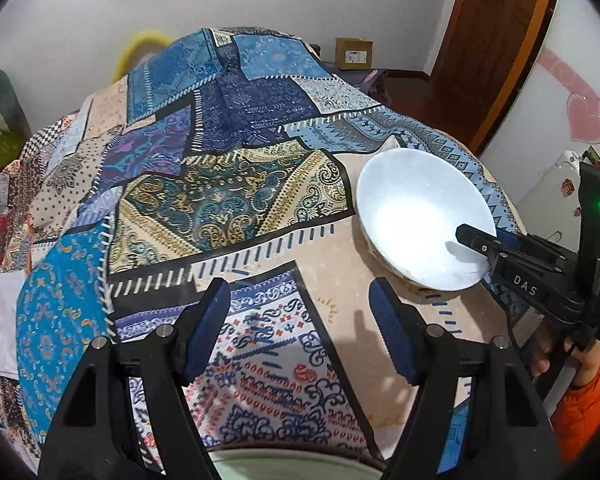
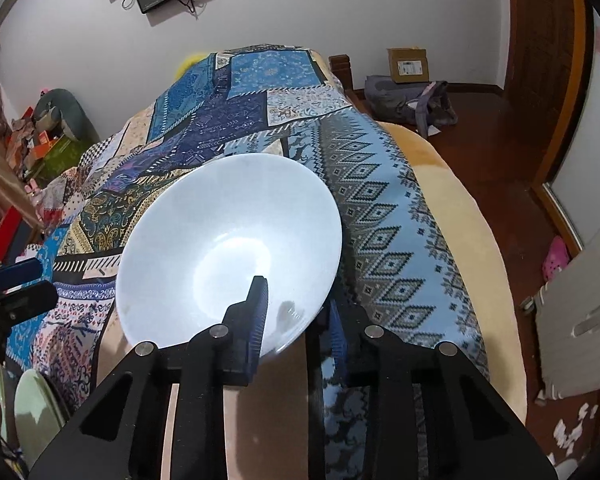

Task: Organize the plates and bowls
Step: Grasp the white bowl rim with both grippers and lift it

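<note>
A white bowl (image 2: 228, 252) is tilted above the patterned cloth. My right gripper (image 2: 296, 312) is shut on the bowl's near rim, one finger inside and one outside. In the left wrist view the same bowl (image 1: 416, 216) is at the right, with my right gripper (image 1: 476, 242) clamped on its rim. My left gripper (image 1: 300, 320) is open and empty above the cloth, left of the bowl. A pale green plate edge (image 1: 296, 466) shows below my left gripper and at the lower left of the right wrist view (image 2: 36, 408).
A patchwork blue and beige cloth (image 1: 220, 200) covers the surface. A cardboard box (image 2: 410, 65) and a grey bag (image 2: 408, 102) sit on the brown floor beyond. A wooden door (image 2: 548, 60) stands at the right. Clutter (image 2: 40, 140) lies at the left.
</note>
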A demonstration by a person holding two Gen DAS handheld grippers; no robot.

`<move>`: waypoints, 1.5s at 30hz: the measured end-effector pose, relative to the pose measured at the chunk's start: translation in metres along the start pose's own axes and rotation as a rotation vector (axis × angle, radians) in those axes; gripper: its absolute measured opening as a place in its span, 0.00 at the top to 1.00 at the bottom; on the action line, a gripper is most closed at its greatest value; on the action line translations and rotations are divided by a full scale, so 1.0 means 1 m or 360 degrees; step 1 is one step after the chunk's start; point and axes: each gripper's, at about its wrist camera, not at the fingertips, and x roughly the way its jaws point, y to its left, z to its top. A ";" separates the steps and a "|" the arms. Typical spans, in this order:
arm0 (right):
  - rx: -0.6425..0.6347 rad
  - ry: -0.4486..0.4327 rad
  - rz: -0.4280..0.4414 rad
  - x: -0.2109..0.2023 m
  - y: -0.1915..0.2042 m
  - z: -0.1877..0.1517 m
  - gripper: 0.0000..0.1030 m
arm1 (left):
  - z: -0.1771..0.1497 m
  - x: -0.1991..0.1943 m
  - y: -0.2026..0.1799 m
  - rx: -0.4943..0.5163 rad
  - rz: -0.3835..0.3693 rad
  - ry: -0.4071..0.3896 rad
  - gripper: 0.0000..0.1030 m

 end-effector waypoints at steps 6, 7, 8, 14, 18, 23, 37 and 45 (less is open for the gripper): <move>-0.0084 0.0017 0.0083 0.002 0.014 -0.005 0.75 | 0.001 0.013 -0.002 -0.0014 0.0001 0.0025 0.30; -0.0099 0.0019 0.0093 0.002 0.018 -0.006 0.75 | 0.000 0.015 -0.001 -0.0028 -0.0007 0.0032 0.31; -0.0112 0.0021 0.0108 0.002 0.020 -0.007 0.75 | -0.001 0.016 -0.001 -0.0040 -0.0014 0.0036 0.31; -0.0174 0.0037 0.0212 0.000 0.038 -0.014 0.75 | -0.005 0.028 -0.001 -0.0025 0.0002 0.0086 0.49; -0.0165 0.0037 0.0257 0.000 0.045 -0.016 0.75 | -0.009 0.041 0.003 -0.0068 -0.0029 0.0156 0.74; -0.0138 0.0042 0.0260 0.002 0.048 -0.016 0.75 | -0.013 0.050 0.003 -0.0073 -0.0022 0.0178 0.84; -0.0171 0.0037 0.0218 -0.026 0.065 -0.029 0.75 | -0.032 0.028 0.004 -0.0094 -0.0080 0.0170 0.84; -0.0173 -0.0020 0.0260 -0.053 0.079 -0.036 0.75 | -0.046 -0.012 0.007 -0.0103 -0.0074 0.0108 0.84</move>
